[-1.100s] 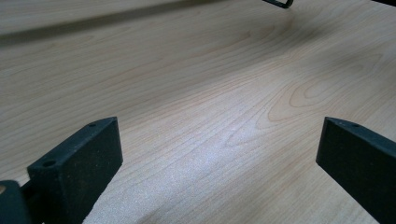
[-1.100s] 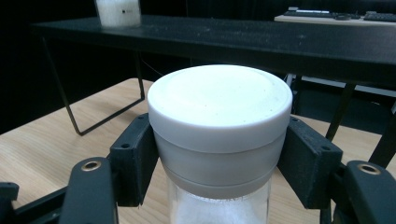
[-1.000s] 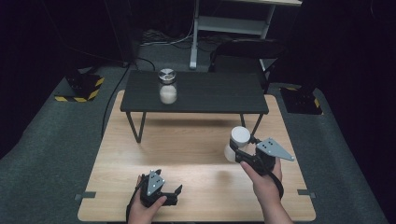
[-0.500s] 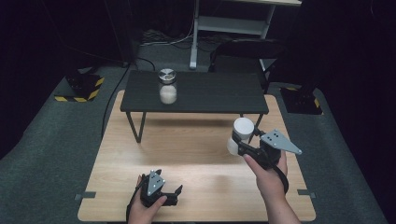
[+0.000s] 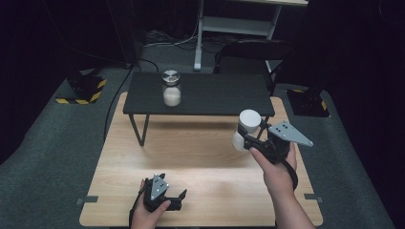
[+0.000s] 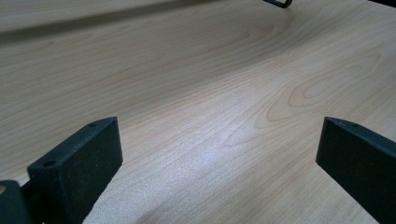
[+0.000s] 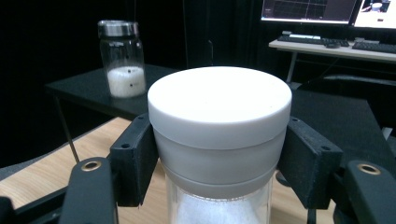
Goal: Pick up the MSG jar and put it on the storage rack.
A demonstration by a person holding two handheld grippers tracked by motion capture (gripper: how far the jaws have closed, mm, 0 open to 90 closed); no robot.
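Holding a white-capped jar (image 5: 245, 130) clear of the wooden table (image 5: 200, 157), clamped in the right gripper (image 5: 249, 139).

The jaws press on the jar's sides just below its white cap (white powder shows in the clear body beneath), well apart from the metal-lidded jar (image 5: 171, 88) on the black side table (image 5: 215, 95). The left gripper (image 5: 177, 198) rests low on the wood, jaws spread wide around bare tabletop.
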